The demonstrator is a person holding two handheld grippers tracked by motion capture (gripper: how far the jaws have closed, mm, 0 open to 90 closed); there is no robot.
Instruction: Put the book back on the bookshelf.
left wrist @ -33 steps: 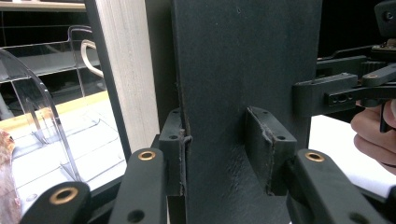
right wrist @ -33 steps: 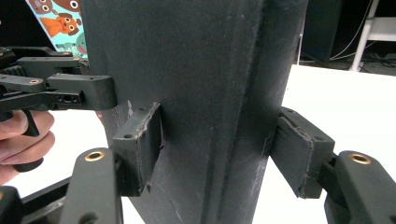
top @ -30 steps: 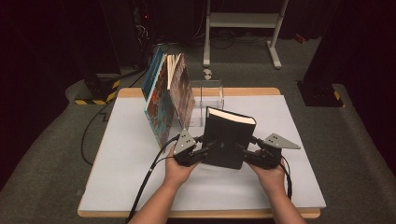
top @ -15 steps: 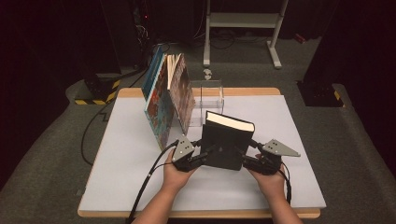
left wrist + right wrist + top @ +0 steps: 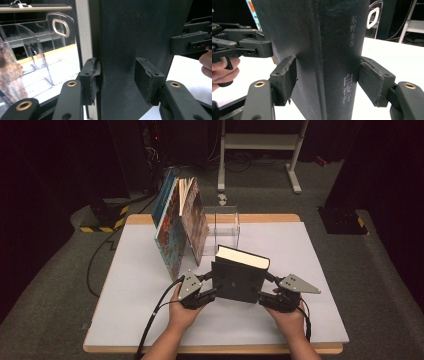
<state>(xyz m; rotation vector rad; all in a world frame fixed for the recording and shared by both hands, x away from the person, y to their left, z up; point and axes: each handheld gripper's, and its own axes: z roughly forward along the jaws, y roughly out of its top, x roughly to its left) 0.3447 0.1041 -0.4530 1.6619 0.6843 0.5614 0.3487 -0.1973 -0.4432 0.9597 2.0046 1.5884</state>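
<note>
A thick black book (image 5: 239, 280) stands upright on the white table (image 5: 320, 245), its cream page edge on top and a gripper at each side. My left gripper (image 5: 212, 287) straddles its page side. In the left gripper view the book (image 5: 125, 35) is between the jaws, one pad (image 5: 92, 75) lies against it and the other pad (image 5: 147, 80) stands off the cover. These jaws have just been opening. My right gripper (image 5: 266, 293) holds the spine side. In the right gripper view both pads (image 5: 372, 80) press the book (image 5: 332, 30) beside the white lettering.
Several large illustrated books (image 5: 176, 227) lean together at the back left. A clear plastic divider rack (image 5: 223, 222) stands just behind the black book. Bare table lies to the right and along the near edge. Dark floor, cables and a white stand surround the table.
The black book and both hands have come a little nearer the front edge of the table and slightly left. The book still stands upright.
</note>
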